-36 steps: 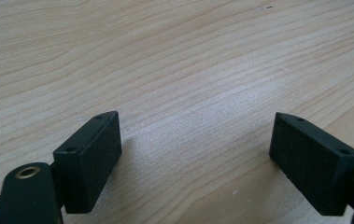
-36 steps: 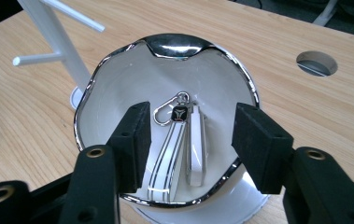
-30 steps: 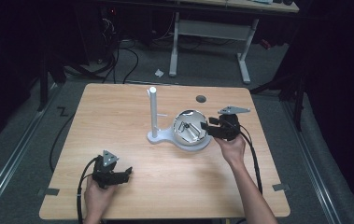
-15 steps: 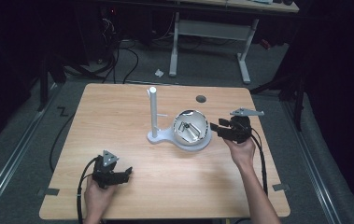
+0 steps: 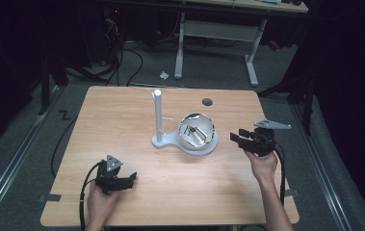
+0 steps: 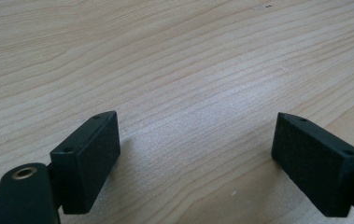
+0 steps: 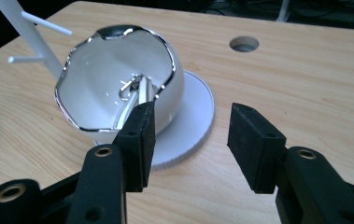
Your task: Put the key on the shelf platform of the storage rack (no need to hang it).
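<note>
Right gripper (image 5: 241,139) hovering over the table (image 5: 136,106), fingers (image 7: 139,135) parted with nothing between them, having narrowed a touch just now. Just ahead of those fingertips and apart from them: bowl (image 5: 198,131), white outside, mirror-bright inside, tilted so its mouth faces up and toward the left finger in the right gripper view. Seated on the round white base (image 7: 193,121) of a stand. Inside the bowl, a small metal clip (image 5: 193,133), long axis running from the bowl's floor up toward its far rim; exact shape hard to make out among the reflections. Beyond the bowl, on the side away from the right fingers, a white post (image 5: 157,115), upright, with thin pegs sticking out sideways. Past the right finger, farther off, a round hole (image 7: 244,44) in the table.

Left gripper (image 5: 124,181) low over the near part of the table, well apart from bowl and stand, fingers (image 6: 88,158) spread wide, bare wood between them.
</note>
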